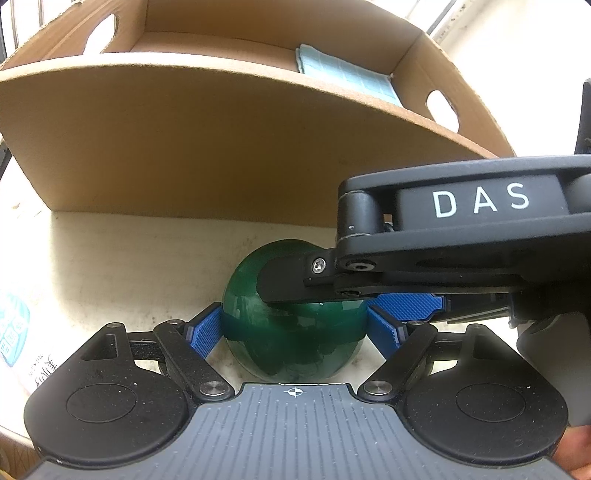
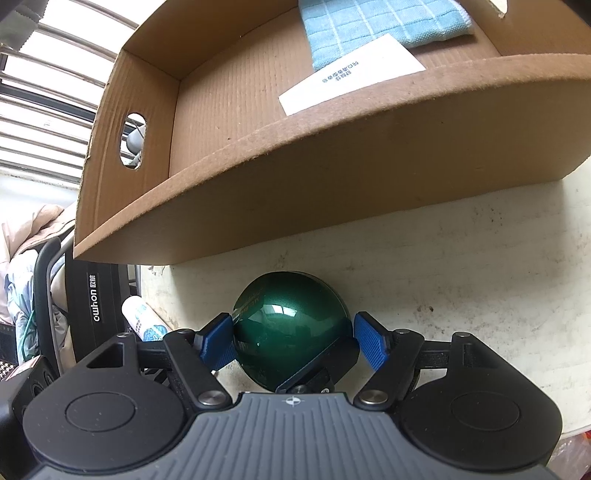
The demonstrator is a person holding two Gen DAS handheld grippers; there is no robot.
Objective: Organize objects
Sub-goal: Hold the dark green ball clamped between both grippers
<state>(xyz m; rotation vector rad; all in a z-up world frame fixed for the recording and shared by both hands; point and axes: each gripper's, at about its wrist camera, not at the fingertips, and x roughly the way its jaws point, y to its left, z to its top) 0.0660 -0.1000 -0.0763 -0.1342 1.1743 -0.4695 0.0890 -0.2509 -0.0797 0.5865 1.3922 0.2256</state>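
"DAS" on right gripper (image 1: 295,291) housing; "awhon" on black case (image 2: 96,299) beside table.

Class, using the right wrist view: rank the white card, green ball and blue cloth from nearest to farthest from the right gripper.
1. Green ball: between the right gripper's fingers.
2. White card: inside the cardboard box.
3. Blue cloth: box's far end, behind the card.

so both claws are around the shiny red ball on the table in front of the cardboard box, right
Almost: the ball is dark green, not red. The right wrist view shows the shiny dark green ball between the blue pads of the right claw, on the white table in front of the brown cardboard box; the left claw brackets it too.
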